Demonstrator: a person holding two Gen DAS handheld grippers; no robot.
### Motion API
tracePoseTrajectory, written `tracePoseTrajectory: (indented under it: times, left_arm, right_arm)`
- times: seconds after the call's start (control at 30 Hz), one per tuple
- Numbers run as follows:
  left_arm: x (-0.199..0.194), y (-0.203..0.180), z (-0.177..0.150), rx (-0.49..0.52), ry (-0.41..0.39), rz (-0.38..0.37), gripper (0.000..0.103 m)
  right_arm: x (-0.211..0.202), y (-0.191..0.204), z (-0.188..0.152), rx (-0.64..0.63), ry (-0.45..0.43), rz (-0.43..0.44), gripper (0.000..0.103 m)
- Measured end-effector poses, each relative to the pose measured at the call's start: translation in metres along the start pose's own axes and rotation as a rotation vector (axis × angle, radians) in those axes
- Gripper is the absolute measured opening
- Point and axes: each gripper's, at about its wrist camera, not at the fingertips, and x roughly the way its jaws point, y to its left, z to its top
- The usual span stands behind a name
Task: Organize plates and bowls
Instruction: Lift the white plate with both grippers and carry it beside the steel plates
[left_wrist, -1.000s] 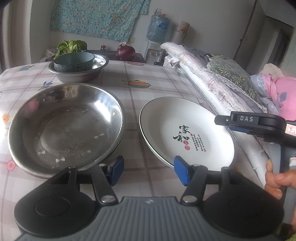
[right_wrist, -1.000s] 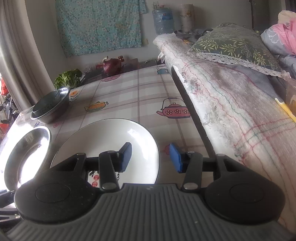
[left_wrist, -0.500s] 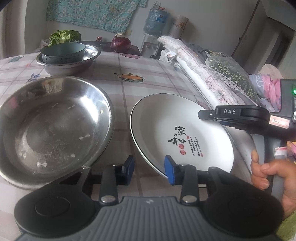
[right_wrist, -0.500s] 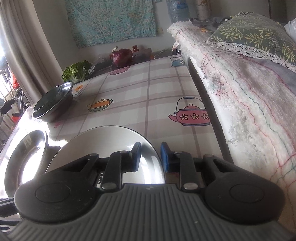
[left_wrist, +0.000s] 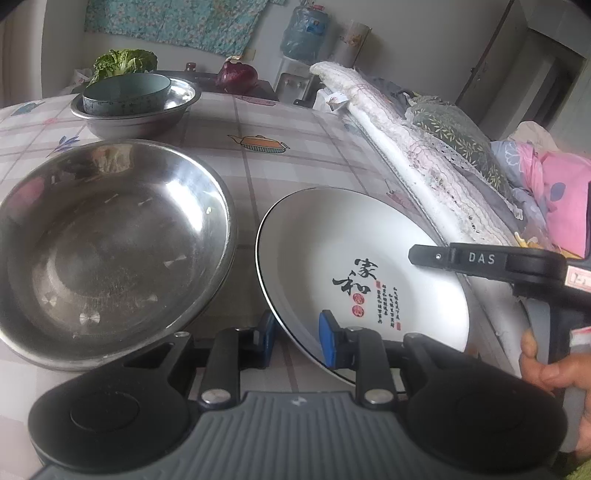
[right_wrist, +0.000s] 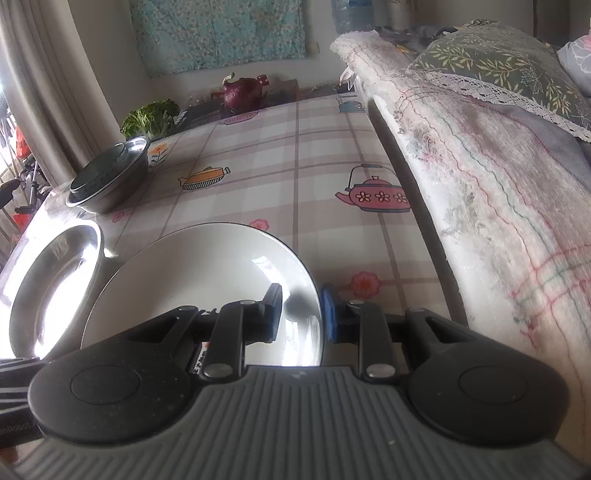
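Observation:
A white plate (left_wrist: 354, 258) with black characters sits tilted at the table's right side, its left edge raised. My left gripper (left_wrist: 297, 341) has one blue pad (left_wrist: 330, 341) on top of the plate's near rim and the other below it. My right gripper (right_wrist: 301, 314) straddles the plate's right rim (right_wrist: 236, 280), its jaws close on it; its black body (left_wrist: 491, 260) shows in the left wrist view. A large steel plate (left_wrist: 107, 243) lies to the left. A teal bowl (left_wrist: 127, 92) sits in a steel basin (left_wrist: 136, 114) at the back.
A bed with a quilt (right_wrist: 498, 184) and pillow (right_wrist: 509, 70) runs along the table's right edge. A cabbage (left_wrist: 123, 62) and a purple onion (left_wrist: 236, 75) lie beyond the table's far end. The checked tablecloth (right_wrist: 295, 177) stretches ahead.
Both grippers have narrowed from wide open and closed in on the white plate's rim from two sides. The plate's left edge has lifted off the table.

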Motion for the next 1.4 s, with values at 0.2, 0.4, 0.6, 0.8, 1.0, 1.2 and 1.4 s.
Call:
tracePoseTrajectory:
  times: [0.2,0.4,0.6,0.8,1.0,1.2,1.4]
  left_arm:
    - [-0.014,0.008,-0.011,0.02,0.012,0.0,0.025]
    - [-0.03,0.018,-0.023,0.038,0.034,-0.009,0.025]
    - [-0.049,0.031,-0.036,0.073,0.048,-0.018,0.026]
    - [-0.068,0.048,-0.049,0.065,0.055,-0.026,0.026]
    - [-0.079,0.062,-0.056,0.03,0.052,-0.048,0.026]
    - [-0.08,0.06,-0.057,0.022,0.046,-0.039,0.027]
    - [-0.078,0.058,-0.055,0.031,0.045,-0.027,0.028]
  right_arm:
    - [-0.025,0.012,-0.027,-0.019,0.021,-0.005,0.022]
    - [-0.051,0.022,-0.052,-0.018,0.05,0.016,0.022]
    - [-0.074,0.037,-0.076,-0.021,0.074,0.035,0.022]
    - [-0.092,0.054,-0.098,-0.023,0.103,0.071,0.023]
    - [-0.098,0.068,-0.108,-0.018,0.112,0.094,0.024]
    - [-0.094,0.063,-0.108,0.044,0.091,0.101,0.025]
    - [-0.089,0.069,-0.11,0.038,0.063,0.062,0.023]
